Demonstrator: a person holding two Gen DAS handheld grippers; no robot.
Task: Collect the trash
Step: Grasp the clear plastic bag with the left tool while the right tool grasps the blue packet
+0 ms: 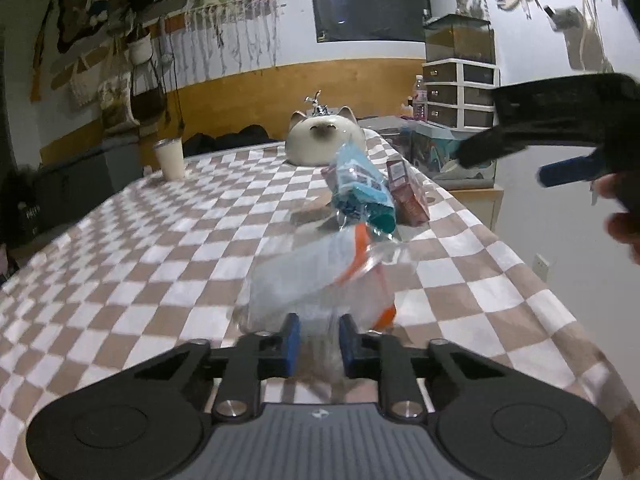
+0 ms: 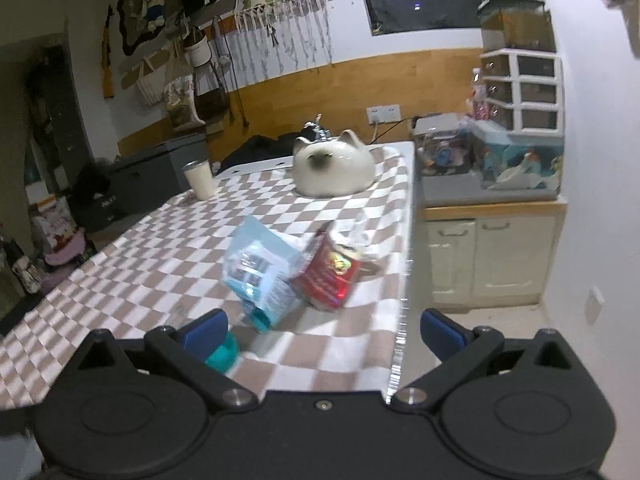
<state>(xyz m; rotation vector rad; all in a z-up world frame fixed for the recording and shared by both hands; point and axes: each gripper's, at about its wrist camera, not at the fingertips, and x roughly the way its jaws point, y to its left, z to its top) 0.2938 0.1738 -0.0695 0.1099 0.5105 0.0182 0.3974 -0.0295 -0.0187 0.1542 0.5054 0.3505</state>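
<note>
Checkered brown-and-white cloth covers the table [image 1: 160, 240], which runs away toward a wood-panelled wall hung with macramé and plush toys. At the far end sits a cream cat-shaped ceramic dish [image 1: 325, 136], and to its left stands a pale tumbler [image 1: 171, 159].

On the near part of the cloth, the left gripper [image 1: 319, 346] has its blue pads drawn close together, pinching the near edge of a clear plastic bag with an orange strip [image 1: 320, 268]; the bag is blurred. Beyond it lie a light blue pouch with a teal cap [image 1: 358, 186] and, touching its right side, a dark red packet [image 1: 406, 192], both close to the right edge of the table.

The right gripper [image 2: 323, 330] hovers over the near right edge of the table with its jaws spread wide and nothing between them. A small teal cap [image 2: 224, 354] lies just beside its left finger. White drawers [image 2: 524, 92] stand on the cabinet to the right.
</note>
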